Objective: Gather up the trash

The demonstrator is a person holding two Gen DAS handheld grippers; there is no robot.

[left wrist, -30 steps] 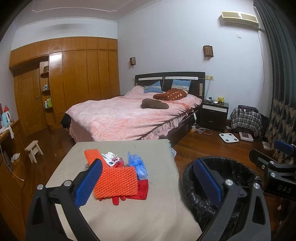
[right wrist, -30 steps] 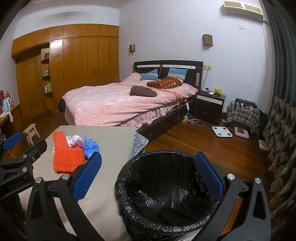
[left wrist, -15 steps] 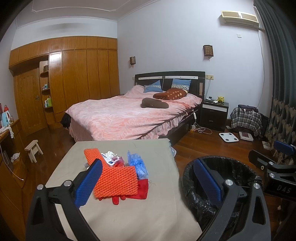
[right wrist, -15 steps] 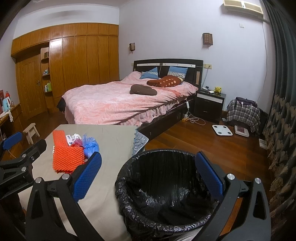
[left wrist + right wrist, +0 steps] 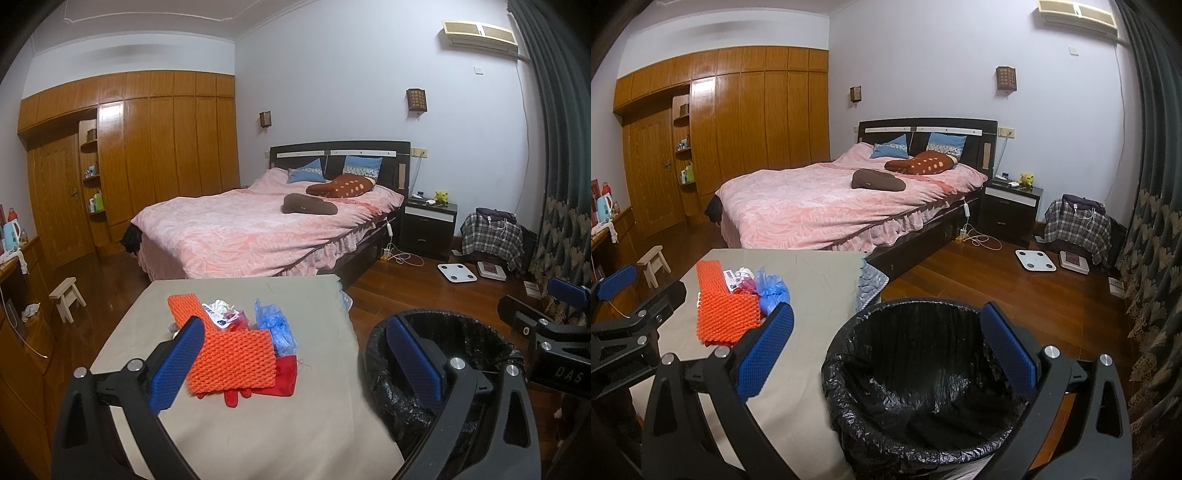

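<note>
A heap of trash lies on the beige table (image 5: pixel 314 310): orange foam netting (image 5: pixel 232 360), a crumpled blue plastic bag (image 5: pixel 275 325), a red glove (image 5: pixel 286 376) and a white wrapper (image 5: pixel 218 314). The heap also shows in the right wrist view (image 5: pixel 727 317). A bin with a black liner (image 5: pixel 923 387) stands right of the table; its rim shows in the left wrist view (image 5: pixel 480 336). My left gripper (image 5: pixel 295 362) is open and empty above the table, just before the heap. My right gripper (image 5: pixel 886 354) is open and empty above the bin.
A bed with a pink cover (image 5: pixel 258 229) stands beyond the table. A nightstand (image 5: pixel 428 225), a white scale (image 5: pixel 456 272) and a plaid bundle (image 5: pixel 491 236) are on the wooden floor at right. A small stool (image 5: pixel 68 297) and wardrobe (image 5: pixel 147 155) are at left.
Both grippers have barely shifted; the views are almost the same. Nothing was taken hold of or let go.
</note>
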